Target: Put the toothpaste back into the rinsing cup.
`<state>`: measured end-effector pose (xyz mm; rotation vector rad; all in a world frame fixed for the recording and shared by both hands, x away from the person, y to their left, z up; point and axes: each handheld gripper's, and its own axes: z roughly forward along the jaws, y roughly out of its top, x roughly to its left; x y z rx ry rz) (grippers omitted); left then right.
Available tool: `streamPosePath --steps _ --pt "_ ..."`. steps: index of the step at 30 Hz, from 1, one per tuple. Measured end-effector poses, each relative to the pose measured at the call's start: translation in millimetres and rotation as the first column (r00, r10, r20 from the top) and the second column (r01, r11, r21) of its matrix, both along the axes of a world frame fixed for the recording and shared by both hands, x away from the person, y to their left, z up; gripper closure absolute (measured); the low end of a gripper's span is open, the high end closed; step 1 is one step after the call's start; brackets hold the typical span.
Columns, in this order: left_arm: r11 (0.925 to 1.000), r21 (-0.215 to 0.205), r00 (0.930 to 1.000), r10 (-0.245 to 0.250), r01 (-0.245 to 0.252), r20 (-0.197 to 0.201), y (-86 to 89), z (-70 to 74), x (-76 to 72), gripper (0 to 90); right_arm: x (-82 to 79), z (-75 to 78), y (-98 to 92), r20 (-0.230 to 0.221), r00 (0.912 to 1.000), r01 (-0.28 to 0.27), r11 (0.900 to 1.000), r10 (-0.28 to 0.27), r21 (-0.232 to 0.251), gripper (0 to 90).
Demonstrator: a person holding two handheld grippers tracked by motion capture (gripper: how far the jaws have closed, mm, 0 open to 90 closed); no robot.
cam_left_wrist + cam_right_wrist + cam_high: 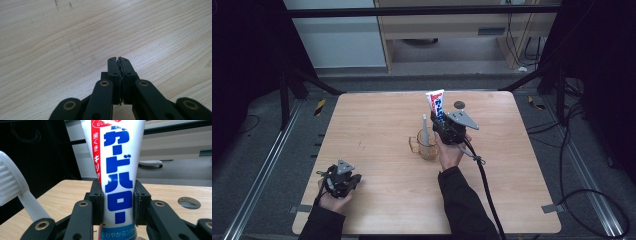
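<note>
The left gripper (119, 60) rises from the bottom edge, its two black jaws pressed together with nothing between them; only a thin seam runs where the pads meet. Brass-coloured pivot pins dot the black linkage arms below. The tips point across the counter (62, 50), a pale wood-grain surface with wavy lines running slantwise. A few small dark marks sit near the top edge, left of centre. Soft glare brightens the wood to the right of the jaws.
</note>
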<state>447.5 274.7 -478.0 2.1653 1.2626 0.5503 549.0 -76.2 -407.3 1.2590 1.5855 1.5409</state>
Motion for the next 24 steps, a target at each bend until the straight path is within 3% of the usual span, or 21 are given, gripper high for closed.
streamPosePath --steps 24 --pt "1.0 -0.003 1.0 0.001 -0.001 -0.002 1.0 -0.4 0.5 88.0 9.0 -19.8 12.1 -0.036 0.9988 -0.034 0.999 0.034 0.011 66.8"
